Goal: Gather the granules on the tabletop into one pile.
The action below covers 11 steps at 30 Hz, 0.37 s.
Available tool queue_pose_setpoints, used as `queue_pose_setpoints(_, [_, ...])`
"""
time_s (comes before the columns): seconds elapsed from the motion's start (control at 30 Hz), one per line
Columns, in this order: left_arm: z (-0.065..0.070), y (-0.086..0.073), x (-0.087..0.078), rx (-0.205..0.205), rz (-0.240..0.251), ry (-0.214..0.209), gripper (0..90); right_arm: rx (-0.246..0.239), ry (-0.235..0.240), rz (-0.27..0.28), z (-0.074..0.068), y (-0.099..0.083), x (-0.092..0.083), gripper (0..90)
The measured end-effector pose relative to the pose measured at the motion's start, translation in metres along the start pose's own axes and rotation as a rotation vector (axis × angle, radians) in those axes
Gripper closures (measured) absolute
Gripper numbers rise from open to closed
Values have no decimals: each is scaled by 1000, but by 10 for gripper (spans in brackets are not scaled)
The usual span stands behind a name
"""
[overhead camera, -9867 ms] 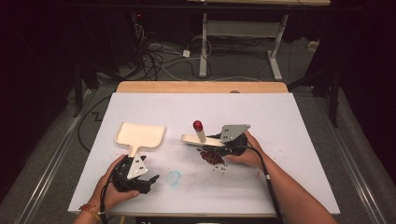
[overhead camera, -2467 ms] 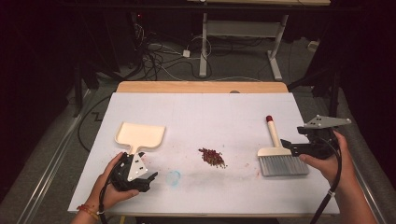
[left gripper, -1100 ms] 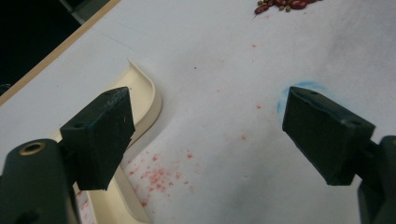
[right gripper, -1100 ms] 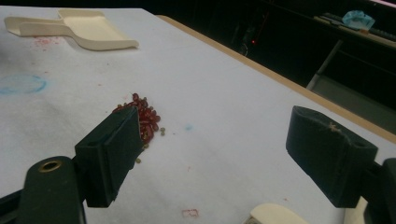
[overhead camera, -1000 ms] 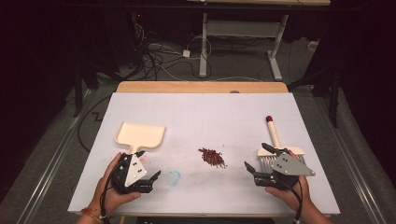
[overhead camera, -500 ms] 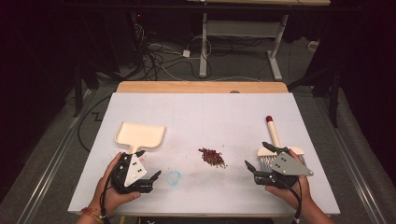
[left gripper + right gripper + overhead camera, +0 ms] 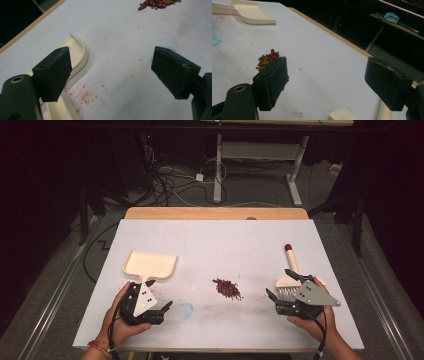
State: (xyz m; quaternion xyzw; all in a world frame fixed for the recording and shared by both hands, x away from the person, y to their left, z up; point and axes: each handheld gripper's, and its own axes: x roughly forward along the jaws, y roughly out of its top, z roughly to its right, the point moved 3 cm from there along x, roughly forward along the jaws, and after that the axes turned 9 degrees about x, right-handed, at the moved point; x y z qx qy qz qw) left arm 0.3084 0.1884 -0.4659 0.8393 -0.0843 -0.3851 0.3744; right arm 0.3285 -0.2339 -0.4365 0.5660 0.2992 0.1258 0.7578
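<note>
Overhead, brush beside right gripper

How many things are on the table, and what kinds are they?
Dustpan: 1
Brush: 1
Pile of beans: 1
Grippers, left and right, both with jaws open: 2
Total: 5

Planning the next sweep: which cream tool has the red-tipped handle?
The brush, by the right gripper. Its handle ends in a red tip; the dustpan on the left is all cream.
</note>
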Motion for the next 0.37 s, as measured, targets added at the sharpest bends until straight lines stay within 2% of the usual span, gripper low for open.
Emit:
queue_pose_setpoints(0.13, [-2,0,2,-9,-1,-1,162,-22,-1,-12,-1,-1,1,192])
queue_pose_setpoints(0.2, [-3,0,4,-14,-2,-5,162,-23,-14,-6,0,-2,1,194])
queue_pose_setpoints(0.27, [-3,0,4,-13,-5,0,162,-8,-11,-14,1,-2,1,193])
queue_pose_setpoints(0.37, [-4,-1,6,-20,-10,-9,162,-12,-13,-29,3,-4,2,190])
